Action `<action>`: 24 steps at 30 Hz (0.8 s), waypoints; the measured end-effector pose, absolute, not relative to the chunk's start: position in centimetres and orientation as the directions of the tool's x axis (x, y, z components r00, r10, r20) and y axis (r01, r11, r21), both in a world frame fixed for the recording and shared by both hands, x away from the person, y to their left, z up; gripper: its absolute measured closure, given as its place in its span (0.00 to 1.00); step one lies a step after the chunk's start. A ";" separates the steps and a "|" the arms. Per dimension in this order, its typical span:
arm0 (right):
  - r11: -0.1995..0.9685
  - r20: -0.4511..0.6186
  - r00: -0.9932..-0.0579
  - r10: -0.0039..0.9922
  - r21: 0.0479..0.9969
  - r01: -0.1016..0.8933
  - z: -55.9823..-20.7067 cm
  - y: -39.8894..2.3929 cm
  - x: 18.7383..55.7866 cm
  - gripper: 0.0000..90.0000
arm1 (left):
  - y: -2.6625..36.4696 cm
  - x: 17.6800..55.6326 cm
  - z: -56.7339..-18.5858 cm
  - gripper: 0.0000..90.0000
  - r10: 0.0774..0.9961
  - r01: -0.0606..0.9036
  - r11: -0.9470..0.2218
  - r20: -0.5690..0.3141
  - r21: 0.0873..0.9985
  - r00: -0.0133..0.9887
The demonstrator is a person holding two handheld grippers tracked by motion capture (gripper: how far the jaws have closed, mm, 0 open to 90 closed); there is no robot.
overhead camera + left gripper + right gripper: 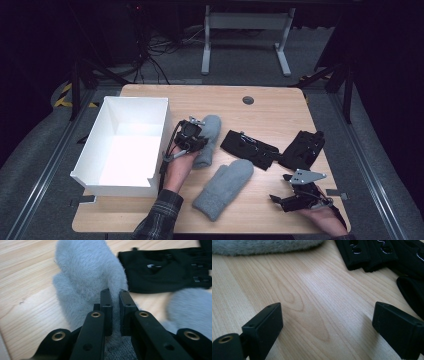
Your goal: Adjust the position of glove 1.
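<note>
sleeve [161, 220]: plaid flannel | left claw [113, 306]: black, brass rivets | right claw [292, 196]: grey plate

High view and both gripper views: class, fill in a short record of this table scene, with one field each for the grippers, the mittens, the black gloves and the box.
left gripper: shut on the cuff end of one grey mitten
right gripper: open, over bare table, holding nothing
second grey mitten: lying flat near the front edge
black gloves: two, on the right half of the table
white box: open-topped, at the left, nothing seen inside
</note>
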State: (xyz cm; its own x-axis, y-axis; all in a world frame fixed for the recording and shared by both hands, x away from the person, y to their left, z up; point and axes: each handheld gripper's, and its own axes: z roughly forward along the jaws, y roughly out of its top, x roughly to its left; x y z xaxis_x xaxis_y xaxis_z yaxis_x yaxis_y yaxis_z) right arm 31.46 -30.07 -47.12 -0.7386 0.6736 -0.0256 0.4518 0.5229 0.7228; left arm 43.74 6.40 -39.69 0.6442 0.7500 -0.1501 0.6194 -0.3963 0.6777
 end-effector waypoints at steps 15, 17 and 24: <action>0.523 -0.026 -0.738 0.675 0.722 0.453 -47.1 -30.0 31.5 0.10 | 6.5 38.1 -37.7 0.94 0.526 0.492 -0.473 -0.214 0.730 0.823; 0.523 -0.026 -0.738 0.675 0.722 0.453 -47.1 -30.0 31.5 0.10 | 6.3 37.4 -37.9 0.94 0.500 0.479 -0.483 -0.218 0.734 0.838; 0.523 -0.026 -0.738 0.675 0.722 0.453 -47.1 -30.0 31.5 0.10 | 5.5 35.4 -38.7 0.94 0.431 0.445 -0.496 -0.233 0.746 0.872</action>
State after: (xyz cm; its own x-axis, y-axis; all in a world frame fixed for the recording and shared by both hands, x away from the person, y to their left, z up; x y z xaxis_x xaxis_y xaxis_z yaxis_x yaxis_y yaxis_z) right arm 31.51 -30.03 -47.12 -0.7378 0.6745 -0.0263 0.4527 0.5233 0.7220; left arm 35.44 5.54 -38.75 0.8715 0.4312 -0.2335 0.4451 -0.4960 0.7456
